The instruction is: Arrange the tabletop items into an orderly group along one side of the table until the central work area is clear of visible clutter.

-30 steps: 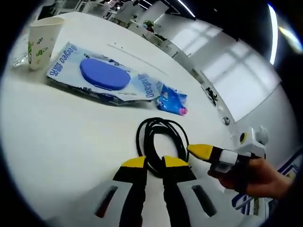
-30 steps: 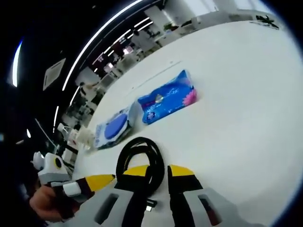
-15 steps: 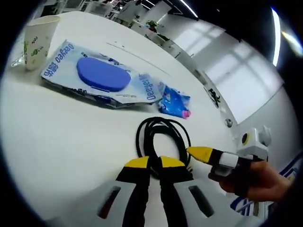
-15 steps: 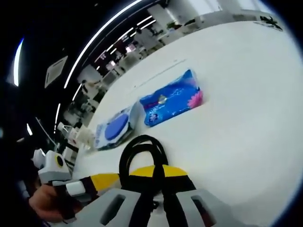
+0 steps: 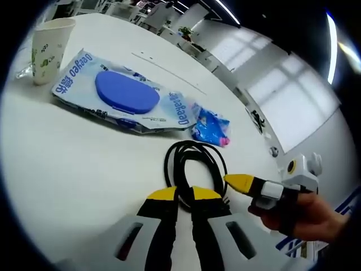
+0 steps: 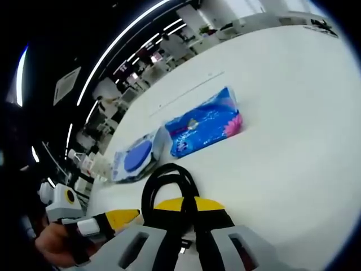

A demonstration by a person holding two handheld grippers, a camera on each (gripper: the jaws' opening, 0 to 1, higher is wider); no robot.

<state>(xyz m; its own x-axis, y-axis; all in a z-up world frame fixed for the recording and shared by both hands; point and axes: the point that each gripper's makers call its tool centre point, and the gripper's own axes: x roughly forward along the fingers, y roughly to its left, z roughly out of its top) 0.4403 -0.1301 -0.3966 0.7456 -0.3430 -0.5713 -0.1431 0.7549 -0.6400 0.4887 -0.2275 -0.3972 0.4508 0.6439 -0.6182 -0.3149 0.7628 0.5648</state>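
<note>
Pinching black cable (image 6: 169, 186), grip point hidden, right gripper (image 6: 189, 204)

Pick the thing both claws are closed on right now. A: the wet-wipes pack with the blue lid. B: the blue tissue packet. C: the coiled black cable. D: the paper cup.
C: the left claw and the right claw each pinch strands of the coiled black cable; the other items lie apart on the table.

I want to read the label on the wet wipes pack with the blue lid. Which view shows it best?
The left gripper view: the wet wipes pack lies large and near, lid up, its print legible. In the right gripper view it is small and distant, lettering unreadable.
</note>
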